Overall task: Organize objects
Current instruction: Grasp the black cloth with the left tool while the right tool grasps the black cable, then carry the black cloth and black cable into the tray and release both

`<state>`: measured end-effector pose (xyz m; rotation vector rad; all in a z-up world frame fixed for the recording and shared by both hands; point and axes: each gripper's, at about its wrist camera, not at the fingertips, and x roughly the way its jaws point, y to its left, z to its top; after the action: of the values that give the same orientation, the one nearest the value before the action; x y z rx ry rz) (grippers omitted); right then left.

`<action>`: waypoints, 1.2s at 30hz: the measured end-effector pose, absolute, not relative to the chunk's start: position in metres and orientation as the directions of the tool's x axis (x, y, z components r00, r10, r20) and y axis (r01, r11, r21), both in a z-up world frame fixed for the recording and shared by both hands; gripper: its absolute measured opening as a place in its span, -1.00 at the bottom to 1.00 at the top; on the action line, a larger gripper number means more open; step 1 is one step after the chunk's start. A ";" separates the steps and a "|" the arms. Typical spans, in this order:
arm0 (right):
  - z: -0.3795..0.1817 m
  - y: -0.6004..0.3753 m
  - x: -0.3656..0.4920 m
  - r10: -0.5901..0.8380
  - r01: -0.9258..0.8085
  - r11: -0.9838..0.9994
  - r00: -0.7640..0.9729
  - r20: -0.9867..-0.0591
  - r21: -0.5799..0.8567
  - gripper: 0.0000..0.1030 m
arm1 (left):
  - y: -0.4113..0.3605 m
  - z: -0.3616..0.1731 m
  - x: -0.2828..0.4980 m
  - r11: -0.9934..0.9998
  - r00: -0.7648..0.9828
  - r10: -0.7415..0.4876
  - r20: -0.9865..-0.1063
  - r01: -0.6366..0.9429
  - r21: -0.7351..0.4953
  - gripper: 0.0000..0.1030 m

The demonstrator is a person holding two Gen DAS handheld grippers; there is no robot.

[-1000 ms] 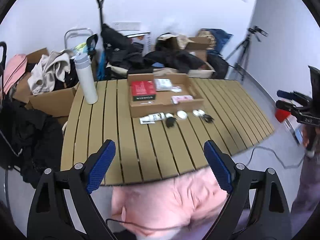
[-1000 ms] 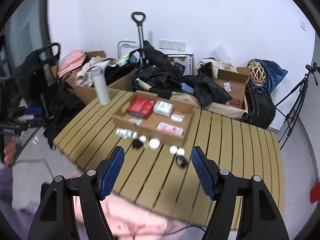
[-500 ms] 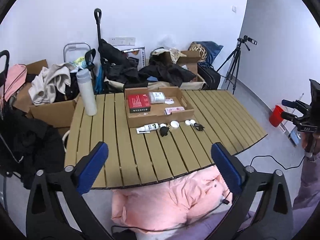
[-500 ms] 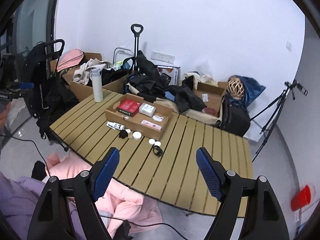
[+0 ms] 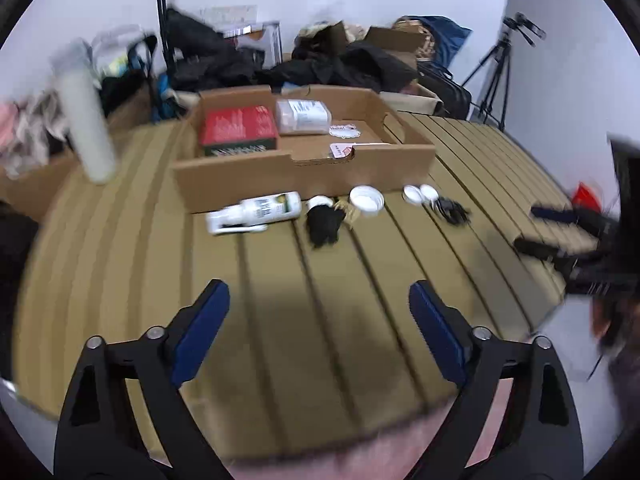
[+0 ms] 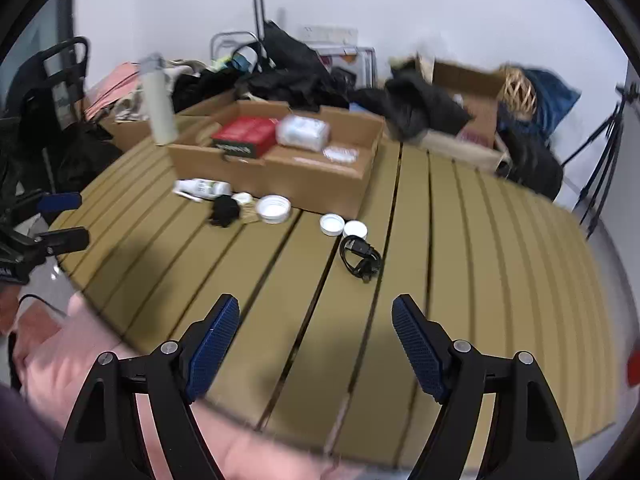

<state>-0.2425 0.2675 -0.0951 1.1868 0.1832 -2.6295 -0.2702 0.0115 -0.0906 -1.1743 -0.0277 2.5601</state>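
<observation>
A cardboard tray (image 5: 304,172) (image 6: 320,178) stands on the slatted wooden table (image 5: 320,320) and holds a red box (image 5: 239,128), a clear packet (image 5: 302,116) and small sachets. In front of it lie a white bottle on its side (image 5: 256,212), a black clump (image 5: 324,224), a white jar (image 5: 366,199), two white caps (image 5: 420,193) and a coiled black cable (image 6: 360,258). My left gripper (image 5: 320,324) is open and empty over the near table. My right gripper (image 6: 316,340) is open and empty, just short of the cable.
A tall white flask (image 5: 86,120) stands at the table's left. Boxes, bags and dark clothes (image 5: 340,64) pile up behind the table. A tripod (image 5: 500,72) stands at the far right. Pink cloth (image 6: 100,360) lies below the near table edge.
Both grippers have moved forward and down, from back off the table to over its near part. The objects now look much larger. Both stay open.
</observation>
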 end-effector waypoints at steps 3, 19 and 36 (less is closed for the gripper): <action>-0.126 0.275 -0.280 -0.178 0.249 -0.968 -0.603 -0.777 0.029 0.60 | 0.025 -0.116 -0.315 -0.947 -0.582 0.311 -0.751 -0.259 -0.192 0.37; -0.165 0.275 -0.345 -0.097 0.212 -0.977 -0.554 -0.827 -0.027 -0.15 | 0.034 -0.148 -0.350 -0.952 -0.517 0.291 -0.805 -0.238 -0.191 -0.46; -0.019 0.283 -0.163 -0.118 0.169 -0.986 -0.700 -0.704 -0.003 -0.19 | -0.062 0.032 -0.199 -0.942 -0.694 0.335 -0.637 -0.236 -0.238 -0.46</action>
<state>-0.1632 0.2832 -0.0194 1.1355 0.1011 -2.7596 -0.1987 -0.0618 0.0321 -1.0281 -0.1980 2.6285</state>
